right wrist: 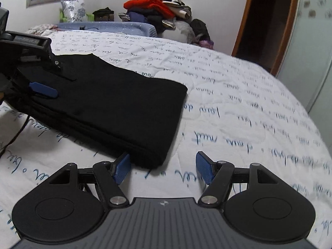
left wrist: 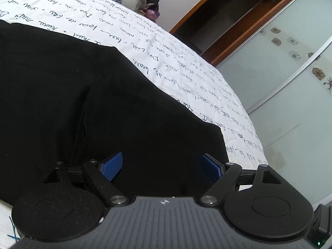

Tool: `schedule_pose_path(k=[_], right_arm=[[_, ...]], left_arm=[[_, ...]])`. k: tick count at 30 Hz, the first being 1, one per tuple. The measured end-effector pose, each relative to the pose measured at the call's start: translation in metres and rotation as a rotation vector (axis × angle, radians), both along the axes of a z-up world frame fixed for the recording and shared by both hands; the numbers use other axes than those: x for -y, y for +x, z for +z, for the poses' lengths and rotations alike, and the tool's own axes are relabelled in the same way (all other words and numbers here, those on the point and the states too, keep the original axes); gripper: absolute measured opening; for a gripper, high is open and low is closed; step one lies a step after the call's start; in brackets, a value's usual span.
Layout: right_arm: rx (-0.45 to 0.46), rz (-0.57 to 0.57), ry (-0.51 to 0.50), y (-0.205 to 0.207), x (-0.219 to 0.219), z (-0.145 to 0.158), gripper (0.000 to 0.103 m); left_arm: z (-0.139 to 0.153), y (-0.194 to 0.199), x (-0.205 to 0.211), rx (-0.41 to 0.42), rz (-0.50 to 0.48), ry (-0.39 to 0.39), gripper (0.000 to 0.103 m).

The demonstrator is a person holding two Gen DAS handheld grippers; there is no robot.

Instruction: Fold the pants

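One pair of black fabric pants (right wrist: 116, 103), folded into a thick rectangle, lies on the white quilted bedspread with blue handwriting print (right wrist: 238, 103); two grippers show; the left gripper (left wrist: 162, 167) hovers over the pants, jaws wide apart, holding nothing; the right gripper (right wrist: 162, 167), jaws also spread and empty, sits at the pants' near corner

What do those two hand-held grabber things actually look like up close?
Each gripper, left and right, has a grey ribbed body with a small compass-like emblem, two round black discs, black linkage bars with silver pins, and blue textured finger pads. A dark cable trails beside the left one.
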State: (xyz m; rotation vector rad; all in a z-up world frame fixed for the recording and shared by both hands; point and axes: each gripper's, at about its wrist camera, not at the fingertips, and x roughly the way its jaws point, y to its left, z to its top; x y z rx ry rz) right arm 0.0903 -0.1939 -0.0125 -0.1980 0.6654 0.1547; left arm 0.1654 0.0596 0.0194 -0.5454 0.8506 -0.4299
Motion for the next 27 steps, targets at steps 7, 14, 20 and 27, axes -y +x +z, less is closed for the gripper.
schedule_pose_path(k=[7, 14, 20, 27], right_arm=[[0.025, -0.032, 0.018, -0.003, 0.004, 0.002, 0.066], [0.021, -0.089, 0.170, -0.012, 0.031, 0.014, 0.061], [0.000, -0.027, 0.081, -0.006, 0.005, 0.005, 0.061], [-0.022, -0.042, 0.141, 0.004, 0.022, -0.003, 0.021]], left_arm=[[-0.006, -0.006, -0.008, 0.035, -0.018, -0.024, 0.084], [-0.006, -0.007, -0.007, 0.054, -0.024, -0.016, 0.084], [-0.006, -0.008, -0.003, 0.059, -0.021, -0.004, 0.085], [-0.008, -0.005, -0.010, 0.049, -0.036, -0.042, 0.084]])
